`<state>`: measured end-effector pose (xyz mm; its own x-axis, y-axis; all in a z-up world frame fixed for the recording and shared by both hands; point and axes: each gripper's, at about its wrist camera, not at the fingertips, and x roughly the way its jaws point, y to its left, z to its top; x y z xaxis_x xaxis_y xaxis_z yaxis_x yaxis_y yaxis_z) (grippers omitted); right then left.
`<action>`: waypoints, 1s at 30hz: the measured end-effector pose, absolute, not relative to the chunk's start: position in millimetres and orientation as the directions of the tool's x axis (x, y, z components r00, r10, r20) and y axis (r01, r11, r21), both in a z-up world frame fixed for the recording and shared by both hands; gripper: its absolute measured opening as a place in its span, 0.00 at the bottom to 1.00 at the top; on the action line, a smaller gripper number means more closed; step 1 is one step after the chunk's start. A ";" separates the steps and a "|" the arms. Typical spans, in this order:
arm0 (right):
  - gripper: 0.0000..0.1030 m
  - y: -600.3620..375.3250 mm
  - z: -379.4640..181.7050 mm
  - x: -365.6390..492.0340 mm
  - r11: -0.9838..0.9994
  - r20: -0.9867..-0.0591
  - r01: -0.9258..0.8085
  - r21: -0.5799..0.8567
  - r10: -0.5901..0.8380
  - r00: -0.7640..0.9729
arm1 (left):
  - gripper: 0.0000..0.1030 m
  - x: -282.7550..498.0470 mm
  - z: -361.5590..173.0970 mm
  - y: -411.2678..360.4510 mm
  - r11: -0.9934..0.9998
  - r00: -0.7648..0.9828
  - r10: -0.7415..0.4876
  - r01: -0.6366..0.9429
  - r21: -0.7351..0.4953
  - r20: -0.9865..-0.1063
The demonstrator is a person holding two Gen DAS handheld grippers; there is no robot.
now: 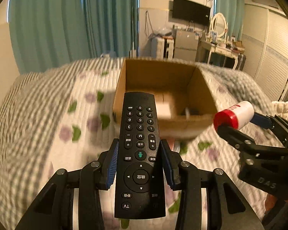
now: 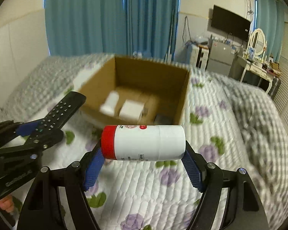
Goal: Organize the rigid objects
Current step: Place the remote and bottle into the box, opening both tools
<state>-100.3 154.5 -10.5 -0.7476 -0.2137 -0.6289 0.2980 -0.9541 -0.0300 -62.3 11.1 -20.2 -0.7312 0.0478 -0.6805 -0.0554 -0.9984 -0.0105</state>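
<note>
Remote (image 1: 140, 153) clamped lengthwise in left tool (image 1: 140, 164), pointing toward box (image 1: 163, 80); bottle (image 2: 144, 142) gripped crosswise by right tool (image 2: 144, 164).

We are looking through two fisheye lenses that are bowing walls and the curtains (image 2: 113, 17) toward dark vignetted corners. Soft daylight is filtering through the curtains, giving the left wrist view a warm yellowish cast and the right wrist view a cooler, brighter one. Motion blur is smearing the quilt (image 1: 38, 115) and the cardboard box (image 2: 182, 99), whose white contents are showing only as vague shapes. The remote (image 1: 140, 153) and the white bottle (image 2: 146, 143) are staying crisp close to the lenses. Gentle shadows are falling on the quilt beneath them, and nothing is glaring
</note>
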 end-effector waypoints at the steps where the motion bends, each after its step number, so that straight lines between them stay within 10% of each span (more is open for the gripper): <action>1: 0.73 160.0 0.1 -102.1 -0.954 -0.615 0.299 -0.023 -0.222 -0.757 | 0.41 -67.2 -10.4 12.7 -0.998 -0.742 0.058 -0.062 -0.018 -0.667; 13: 0.73 178.3 57.8 -163.5 -0.961 -0.531 0.277 -0.023 -0.224 -0.818 | 0.41 -155.0 24.9 20.2 -0.999 -0.781 0.038 -0.049 0.000 -0.624; 30: 0.73 159.7 1.5 -241.0 -0.952 -0.600 0.299 -0.061 -0.204 -0.773 | 0.41 -232.4 -60.7 37.9 -0.993 -0.696 0.015 -0.096 0.072 -0.718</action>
